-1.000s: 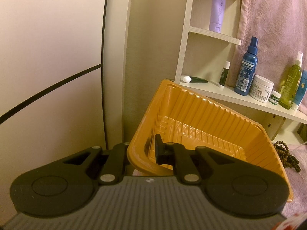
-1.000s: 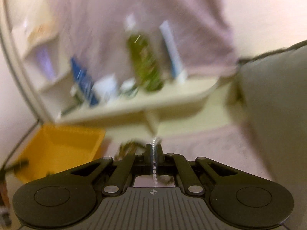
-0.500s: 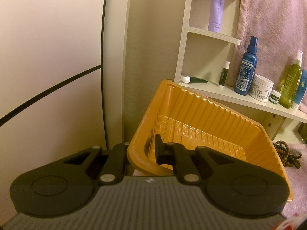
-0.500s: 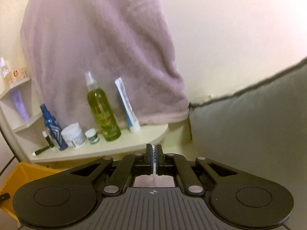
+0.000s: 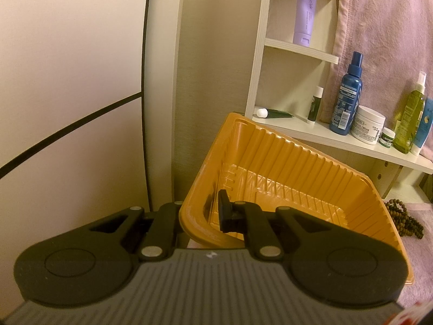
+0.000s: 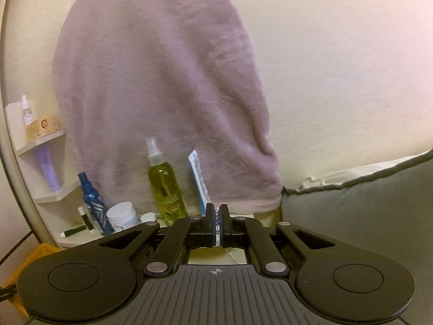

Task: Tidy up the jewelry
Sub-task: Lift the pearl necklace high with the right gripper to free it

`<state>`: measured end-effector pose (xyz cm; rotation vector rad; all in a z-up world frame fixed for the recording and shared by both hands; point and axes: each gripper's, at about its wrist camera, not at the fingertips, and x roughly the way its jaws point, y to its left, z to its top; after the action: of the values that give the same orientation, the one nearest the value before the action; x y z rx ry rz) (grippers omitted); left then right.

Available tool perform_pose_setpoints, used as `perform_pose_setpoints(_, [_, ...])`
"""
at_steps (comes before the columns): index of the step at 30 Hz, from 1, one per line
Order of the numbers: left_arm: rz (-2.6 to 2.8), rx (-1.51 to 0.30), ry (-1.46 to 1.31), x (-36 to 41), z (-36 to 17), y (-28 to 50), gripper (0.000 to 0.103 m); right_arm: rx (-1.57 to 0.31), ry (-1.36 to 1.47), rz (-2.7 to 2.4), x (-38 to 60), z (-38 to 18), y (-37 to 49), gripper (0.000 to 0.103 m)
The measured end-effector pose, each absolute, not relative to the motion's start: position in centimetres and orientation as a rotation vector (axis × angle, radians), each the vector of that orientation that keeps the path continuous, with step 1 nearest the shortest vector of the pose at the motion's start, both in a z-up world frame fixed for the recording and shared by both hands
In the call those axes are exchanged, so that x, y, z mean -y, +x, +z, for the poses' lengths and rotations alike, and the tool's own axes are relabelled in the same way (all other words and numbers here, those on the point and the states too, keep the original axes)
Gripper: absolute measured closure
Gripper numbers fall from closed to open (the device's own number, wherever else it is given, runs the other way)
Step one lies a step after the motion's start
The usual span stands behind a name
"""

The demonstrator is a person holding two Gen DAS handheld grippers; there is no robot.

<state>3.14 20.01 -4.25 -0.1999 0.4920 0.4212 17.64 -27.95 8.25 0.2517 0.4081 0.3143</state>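
Here the left gripper [image 5: 213, 211] is clamped on the near wall of the orange tray [image 5: 284, 168], 1 finger inside and 1 outside, holding it tilted with its open side toward the camera. The tray looks empty in what shows. It is thin ribbed plastic, so I judge it light but flexible; a pinch on the rolled rim is the firmest hold, and the wall could buckle if squeezed harder.

The right gripper [image 6: 216, 220] has its jaws closed on a fine silver bead chain [image 6: 217, 214], a few small beads showing between the pads and a thin strand trailing below in the gap behind them. How long the chain hangs cannot be seen. I judge it very light, limp and slippery: it will swing and slump into a heap when let go, and it may snag or knot. It is best kept pinched as it is and lowered inside the tray walls before the pads part.

A dark beaded bracelet [image 5: 403, 222] lies on the pink cloth [image 5: 422, 265] just past the tray's right edge. Its round beads look hard and would roll, so taking several together across the strand seems safer than taking 1.

Behind, a shelf [image 5: 351, 140] carries bottles and jars under a hanging towel [image 6: 162, 94].
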Motion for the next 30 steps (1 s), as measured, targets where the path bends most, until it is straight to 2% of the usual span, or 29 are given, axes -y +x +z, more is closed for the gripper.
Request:
perform_pose_setpoints(15, [0.418,-0.484,-0.204,-19.8,-4.0,2.9,0.093,-0.417,0.305,0.567,21.9,10.6,16.9,0.101])
perform_pose_setpoints(30, [0.406,-0.470,-0.223,-20.0,-3.9,2.6,0.093,-0.405,0.386,0.860,11.2,11.8,16.7,0.101])
